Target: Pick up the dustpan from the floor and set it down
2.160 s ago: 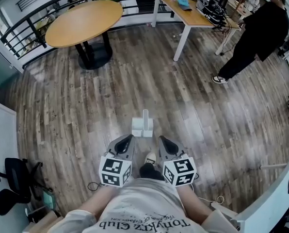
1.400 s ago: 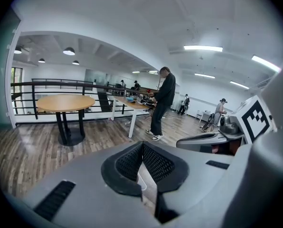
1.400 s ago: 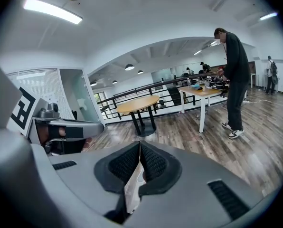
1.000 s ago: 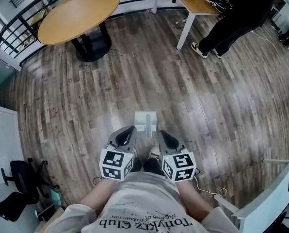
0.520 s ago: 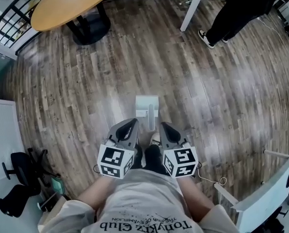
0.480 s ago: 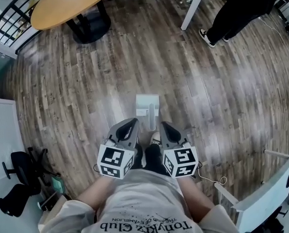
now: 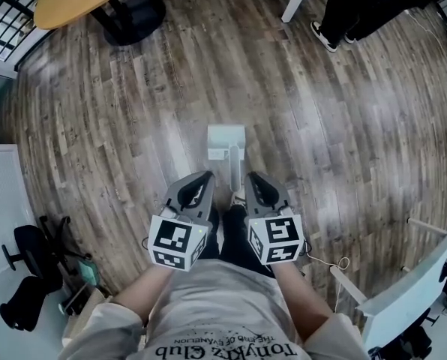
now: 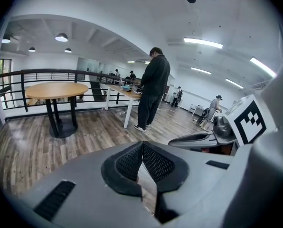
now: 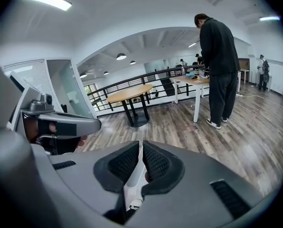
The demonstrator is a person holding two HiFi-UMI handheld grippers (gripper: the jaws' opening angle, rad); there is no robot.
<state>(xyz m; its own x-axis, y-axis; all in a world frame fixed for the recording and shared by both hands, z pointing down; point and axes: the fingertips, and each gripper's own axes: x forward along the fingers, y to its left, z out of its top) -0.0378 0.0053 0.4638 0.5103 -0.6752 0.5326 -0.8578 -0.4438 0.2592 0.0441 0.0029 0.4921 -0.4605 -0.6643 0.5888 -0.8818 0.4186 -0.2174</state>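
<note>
White dustpan [image 7: 227,142]: on the wooden floor [image 7: 133,111], handle [image 7: 234,163] upright, just ahead of both grippers, untouched.
Left gripper [image 7: 205,178]: jaws together, empty.
Right gripper [image 7: 251,178]: jaws together, empty.
Handling: part one gripper's jaws before reaching; clamp the handle squarely, lift level.

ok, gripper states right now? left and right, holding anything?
Left gripper: closed, holding nothing.
Right gripper: closed, holding nothing; the dustpan is not gripped.
</note>
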